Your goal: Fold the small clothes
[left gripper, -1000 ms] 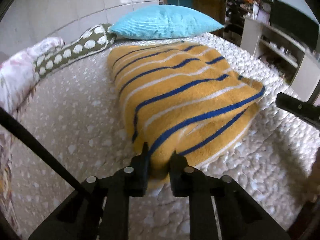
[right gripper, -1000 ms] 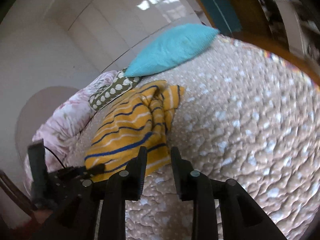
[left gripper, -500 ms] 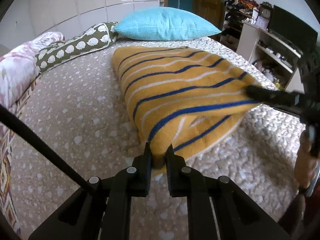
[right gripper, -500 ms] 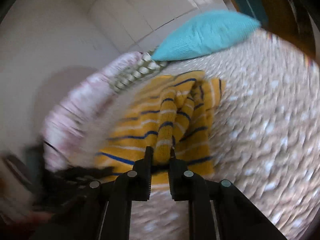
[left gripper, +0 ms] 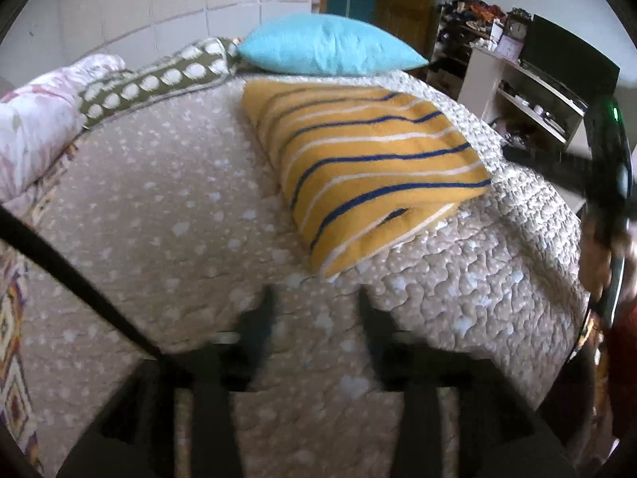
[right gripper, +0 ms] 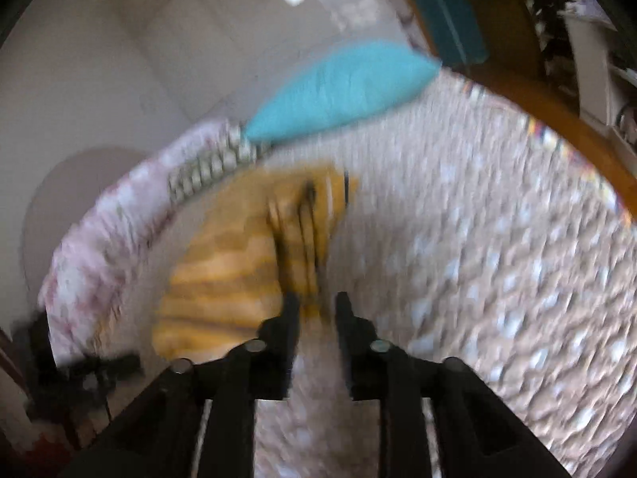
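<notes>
A yellow garment with blue and white stripes lies folded on the quilted bed. My left gripper is open and empty, just short of the garment's near corner. In the blurred right wrist view the garment lies ahead and to the left. My right gripper is open, with its tips at the garment's near edge; whether it touches the cloth is lost in the blur. The right gripper also shows at the right edge of the left wrist view.
A turquoise pillow lies at the head of the bed, next to a green spotted bolster and a pink floral blanket. White shelves stand past the bed's right side. A black strap crosses the left.
Both grippers have opened and let go of the garment. The left gripper has pulled back from its corner. The garment now lies flat on the bed.
</notes>
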A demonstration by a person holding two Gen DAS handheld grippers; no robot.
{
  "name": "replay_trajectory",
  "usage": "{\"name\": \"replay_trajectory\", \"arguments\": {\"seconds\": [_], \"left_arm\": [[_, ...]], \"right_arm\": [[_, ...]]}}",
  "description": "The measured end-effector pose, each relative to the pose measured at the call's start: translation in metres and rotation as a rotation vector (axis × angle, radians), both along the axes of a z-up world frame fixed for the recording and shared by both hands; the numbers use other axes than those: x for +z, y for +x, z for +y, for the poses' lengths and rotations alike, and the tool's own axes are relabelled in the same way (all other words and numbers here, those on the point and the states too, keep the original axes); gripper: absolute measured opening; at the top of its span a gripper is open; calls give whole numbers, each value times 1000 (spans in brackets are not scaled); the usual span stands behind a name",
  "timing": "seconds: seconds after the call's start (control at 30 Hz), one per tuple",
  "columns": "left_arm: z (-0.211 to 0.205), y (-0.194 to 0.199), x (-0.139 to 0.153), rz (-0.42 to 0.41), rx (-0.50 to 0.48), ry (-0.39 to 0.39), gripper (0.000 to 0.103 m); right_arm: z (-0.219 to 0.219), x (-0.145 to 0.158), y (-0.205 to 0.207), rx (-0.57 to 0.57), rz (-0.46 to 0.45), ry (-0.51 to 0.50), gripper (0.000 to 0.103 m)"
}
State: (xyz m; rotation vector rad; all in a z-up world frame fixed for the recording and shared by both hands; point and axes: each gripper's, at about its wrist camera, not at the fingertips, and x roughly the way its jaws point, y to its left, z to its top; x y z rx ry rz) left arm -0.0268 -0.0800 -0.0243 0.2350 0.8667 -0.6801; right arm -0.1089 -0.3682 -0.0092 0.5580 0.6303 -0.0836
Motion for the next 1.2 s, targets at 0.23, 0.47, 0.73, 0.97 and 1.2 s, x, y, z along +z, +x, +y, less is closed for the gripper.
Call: {"name": "replay_trajectory", "arguments": {"seconds": [0.23, 0.47, 0.73, 0.97, 1.2], "left_arm": [[5, 2, -14, -23, 87, 34, 61], [9, 16, -52, 29, 152, 73, 71], [11, 26, -64, 51, 184, 63, 96], [6, 29, -68, 60, 173, 70, 103], [7, 25, -68, 43, 171, 63, 103]], "right_arm": [[17, 24, 91, 70, -26, 56, 29], [7, -35, 146, 5, 196, -14, 66], [10, -27, 101, -139, 130, -110, 85], [73, 33, 74, -7, -50, -273, 51], [117, 1, 116, 285, 32, -35, 28]]}}
